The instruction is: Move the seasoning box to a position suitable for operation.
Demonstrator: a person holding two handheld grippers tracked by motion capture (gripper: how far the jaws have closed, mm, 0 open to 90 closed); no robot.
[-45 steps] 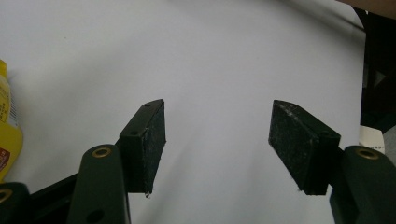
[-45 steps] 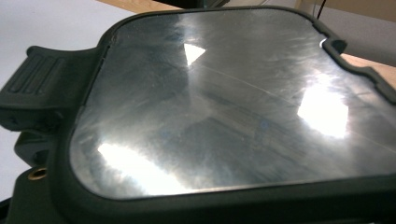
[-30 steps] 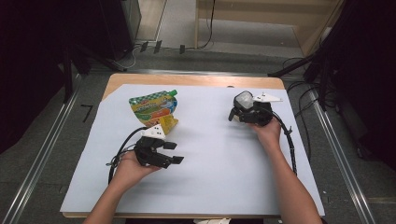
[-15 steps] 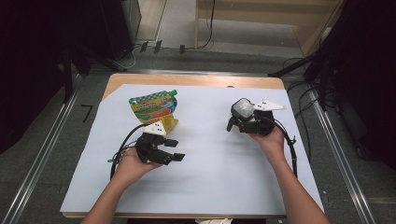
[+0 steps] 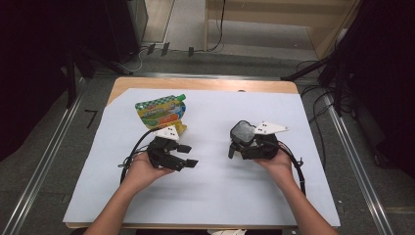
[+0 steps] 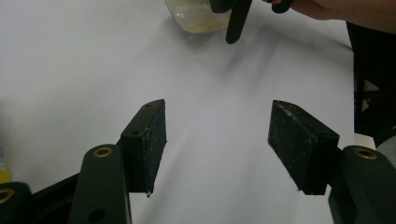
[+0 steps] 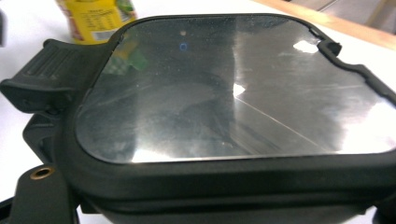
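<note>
Near edge first: the person's forearms are coming in from the bottom, and the left gripper (image 5: 188, 154) is hovering low over the white sheet (image 5: 210, 205) with its jaws spread and nothing between the pads (image 6: 150, 140), probably waiting to take or steady something. The right gripper (image 5: 234, 148) is carrying a black-rimmed container lid (image 5: 243, 131) with a shiny clear panel, held flat and level, likely so it can be set down square on the container. In the right gripper view the lid (image 7: 233, 93) is sitting right in front of the camera and covering the jaws, so the exact pinch is hard to see, but they are clamping it. Farther out, in the left gripper view, a clear container (image 6: 198, 16) with pale contents is standing on the sheet by the right hand. Farthest back, a green and yellow spouted pouch (image 5: 160, 111) is lying flat just beyond the left gripper, out of the way. Its print is too blurred to read; no brand legible.
</note>
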